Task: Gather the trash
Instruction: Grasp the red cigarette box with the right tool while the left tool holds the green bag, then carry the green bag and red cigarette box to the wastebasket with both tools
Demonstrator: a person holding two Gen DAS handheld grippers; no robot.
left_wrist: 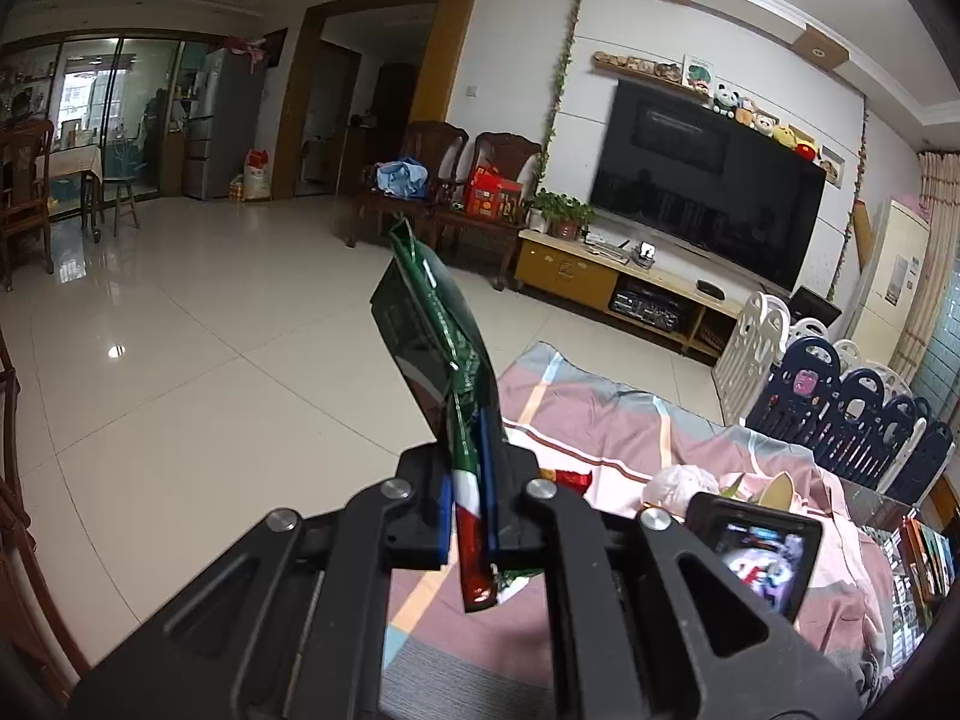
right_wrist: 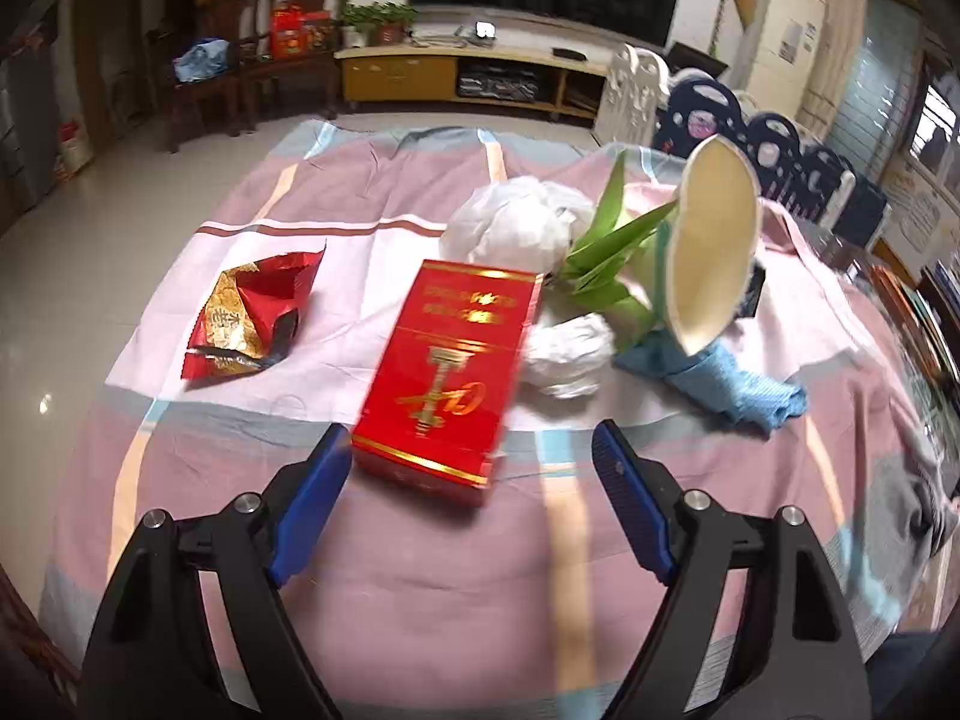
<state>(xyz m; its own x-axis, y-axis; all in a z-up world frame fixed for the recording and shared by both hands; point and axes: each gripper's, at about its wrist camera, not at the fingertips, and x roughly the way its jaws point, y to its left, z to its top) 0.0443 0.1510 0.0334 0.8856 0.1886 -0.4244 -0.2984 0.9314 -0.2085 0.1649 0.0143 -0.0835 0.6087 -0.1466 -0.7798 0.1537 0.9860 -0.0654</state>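
Left gripper (left_wrist: pixel 467 498) clenched on green wrapper (left_wrist: pixel 435 330), raised above the cloth (left_wrist: pixel 600 420). Right gripper (right_wrist: pixel 471 450) spread wide, red box (right_wrist: pixel 447 372) between its fingers, perhaps blurred, on the cloth.

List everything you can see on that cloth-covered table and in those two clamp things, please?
Red rectangular cardboard box: one, red with gold print, on the cloth between the right gripper's open fingers.
Crumpled red and gold foil wrapper: one, left part of the cloth.
Crumpled white paper wads: two, white, behind and right of the box.
Green leaves: a bunch, green, right of the wads.
Cream curved shell-like piece: one, standing beside the leaves.
Blue knitted cloth: one, under that piece.
Striped pink tablecloth: one, covering the table.
Green foil snack bag: one, dark green, held upright.
Left gripper: shut on the bag.
Right gripper: open, blue pads.
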